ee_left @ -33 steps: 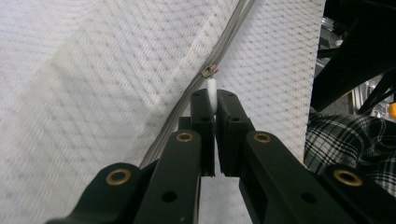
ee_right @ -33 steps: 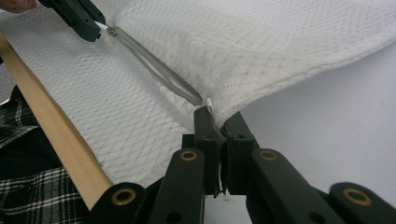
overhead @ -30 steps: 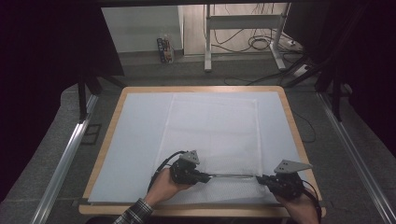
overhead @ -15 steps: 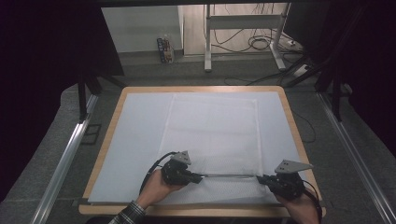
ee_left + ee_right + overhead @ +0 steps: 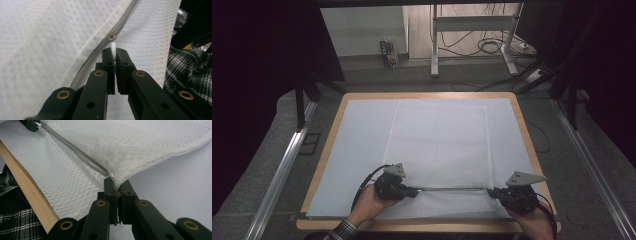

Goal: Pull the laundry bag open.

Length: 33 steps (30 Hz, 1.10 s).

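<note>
On the near part of the tabletop (image 5: 327,150), across its pale cover, lies the white mesh bag (image 5: 437,145), with its grey zipper (image 5: 452,189) running level between our two hands. Our left claw (image 5: 416,191) is clamped on the white zipper pull (image 5: 113,48); in the left gripper view the pull stands pinched between the black tips, just below the small metal slider (image 5: 112,37) on the zipper track. Our right claw (image 5: 490,191) grips the bag's corner (image 5: 111,175) at the zipper's other end, jaws closed on the fabric, which rises in a taut fold from the cover. In the right gripper view the zipper stretches away from the tips toward the other claw, and the wooden edge (image 5: 27,192) of the tabletop runs beside the mesh. A plaid sleeve (image 5: 343,231) shows at the left wrist.
</note>
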Motion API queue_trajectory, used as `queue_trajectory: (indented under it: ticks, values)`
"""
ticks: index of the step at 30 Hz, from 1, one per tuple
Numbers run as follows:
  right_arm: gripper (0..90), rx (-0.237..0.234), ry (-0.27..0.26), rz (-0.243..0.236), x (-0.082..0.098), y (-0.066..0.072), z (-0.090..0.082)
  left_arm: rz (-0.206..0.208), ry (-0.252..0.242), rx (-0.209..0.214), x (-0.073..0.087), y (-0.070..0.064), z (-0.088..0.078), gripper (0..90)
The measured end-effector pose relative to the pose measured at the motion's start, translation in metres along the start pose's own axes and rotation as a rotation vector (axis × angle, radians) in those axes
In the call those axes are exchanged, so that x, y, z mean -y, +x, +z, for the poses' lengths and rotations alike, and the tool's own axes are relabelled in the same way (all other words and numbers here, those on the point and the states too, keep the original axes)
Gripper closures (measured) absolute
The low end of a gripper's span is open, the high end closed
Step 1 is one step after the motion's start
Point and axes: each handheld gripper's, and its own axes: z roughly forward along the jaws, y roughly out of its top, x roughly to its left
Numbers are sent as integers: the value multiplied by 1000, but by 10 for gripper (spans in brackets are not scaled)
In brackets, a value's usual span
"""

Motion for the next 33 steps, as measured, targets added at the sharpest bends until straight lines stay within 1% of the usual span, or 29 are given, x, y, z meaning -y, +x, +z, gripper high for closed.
queue_trajectory:
  ticks: [9,12,13,14,15,18,20,21,23,25,33]
  values:
    - [857,4,1,4,1,-1,0,-31,-8,-23,16,5,-16,874]
    - [857,6,1,4,1,-1,0,-44,-15,-35,22,7,-24,874]
    - [857,6,1,4,1,-1,0,-55,-23,-38,24,8,-26,874]
    - [857,6,1,4,1,-1,0,-53,-21,-41,26,9,-28,874]
    - [857,5,1,4,1,-2,0,-60,-23,-43,27,9,-30,874]
    - [857,5,3,5,1,-1,0,-65,-23,-38,31,10,-32,874]
    - [857,6,4,5,1,-1,0,-75,-21,-48,32,9,-32,874]
    - [857,7,6,2,1,-1,0,-69,-11,-55,33,10,-33,874]
    - [857,10,6,3,1,-1,0,-80,-20,-52,35,11,-35,874]
    - [857,10,6,4,1,-2,0,-85,-19,-62,37,11,-37,874]
    - [857,23,14,12,2,-3,-1,-123,-36,-72,49,15,-49,874]
